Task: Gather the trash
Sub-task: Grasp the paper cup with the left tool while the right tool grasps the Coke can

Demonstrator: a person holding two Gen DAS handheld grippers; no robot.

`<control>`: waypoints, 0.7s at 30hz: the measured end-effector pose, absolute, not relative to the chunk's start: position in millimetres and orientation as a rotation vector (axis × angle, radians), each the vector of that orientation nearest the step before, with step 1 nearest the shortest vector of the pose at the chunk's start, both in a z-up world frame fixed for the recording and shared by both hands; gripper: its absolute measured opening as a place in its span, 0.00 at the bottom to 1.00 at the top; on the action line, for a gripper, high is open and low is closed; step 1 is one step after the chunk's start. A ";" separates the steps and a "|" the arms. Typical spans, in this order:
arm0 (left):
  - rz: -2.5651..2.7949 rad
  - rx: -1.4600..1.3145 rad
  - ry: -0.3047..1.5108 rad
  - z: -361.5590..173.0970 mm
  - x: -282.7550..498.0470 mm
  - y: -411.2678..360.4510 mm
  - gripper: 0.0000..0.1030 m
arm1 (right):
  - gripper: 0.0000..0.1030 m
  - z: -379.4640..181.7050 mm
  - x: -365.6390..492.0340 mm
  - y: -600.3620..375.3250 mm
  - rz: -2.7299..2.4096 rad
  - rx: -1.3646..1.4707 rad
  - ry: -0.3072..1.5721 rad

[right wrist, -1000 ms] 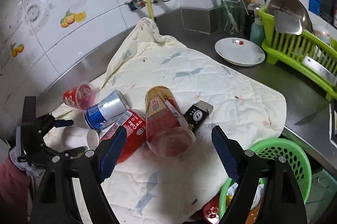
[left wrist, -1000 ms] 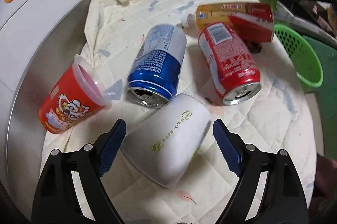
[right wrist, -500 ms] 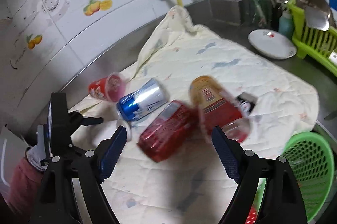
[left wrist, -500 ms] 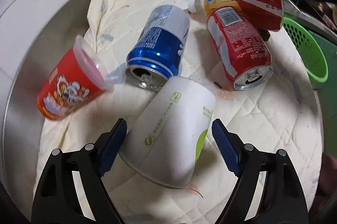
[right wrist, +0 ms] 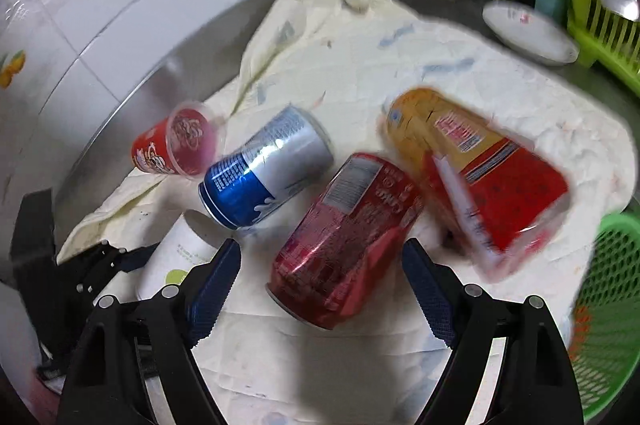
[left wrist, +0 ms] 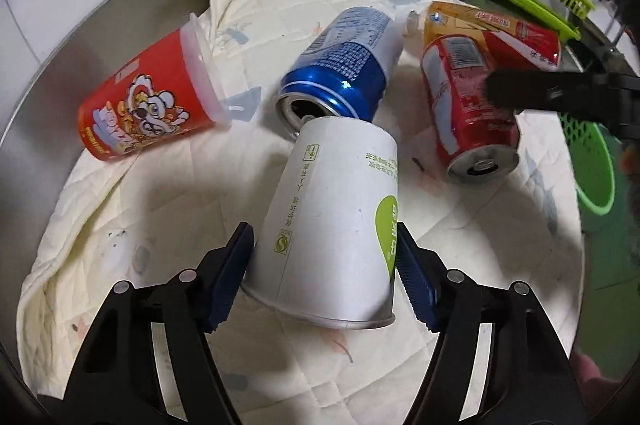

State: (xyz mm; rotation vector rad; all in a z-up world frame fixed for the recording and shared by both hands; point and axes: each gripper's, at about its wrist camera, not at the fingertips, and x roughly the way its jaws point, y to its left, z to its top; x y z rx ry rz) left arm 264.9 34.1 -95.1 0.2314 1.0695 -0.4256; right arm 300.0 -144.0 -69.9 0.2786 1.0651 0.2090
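**Left fingers closing around paper cup, right over red can**

Left gripper (left wrist: 324,265): fingers closing, white paper cup with green print (left wrist: 332,221) lying on its side between them, pads at its sides; firm contact cannot be told. Right gripper (right wrist: 320,289): fingers spread wide, hovering over the red aluminium soda can (right wrist: 344,241), not touching. Blue-and-silver can (right wrist: 266,173), red plastic cartoon cup (left wrist: 148,101) and yellow-red squashed bottle (right wrist: 472,161) lie nearby on the cream quilted cloth (left wrist: 360,377) covering the desk. Green mesh basket (right wrist: 604,305) at the cloth's right edge.
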 end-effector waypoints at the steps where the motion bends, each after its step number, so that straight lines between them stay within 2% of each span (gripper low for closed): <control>1: -0.419 0.233 1.071 -95.8 265.1 33.6 0.68 | 0.77 -73.5 302.4 -144.7 0.183 0.289 1.071; 8: -0.429 0.201 1.082 -101.4 272.4 32.4 0.68 | 0.77 -81.5 311.8 -140.8 0.088 0.223 1.038; 17: -0.421 0.155 1.096 -108.9 281.4 34.1 0.68 | 0.77 -98.8 325.7 -146.9 0.057 0.310 1.081; 21: -0.409 0.164 1.091 -112.4 281.5 30.7 0.68 | 0.73 -108.2 329.1 -148.4 0.058 0.336 1.106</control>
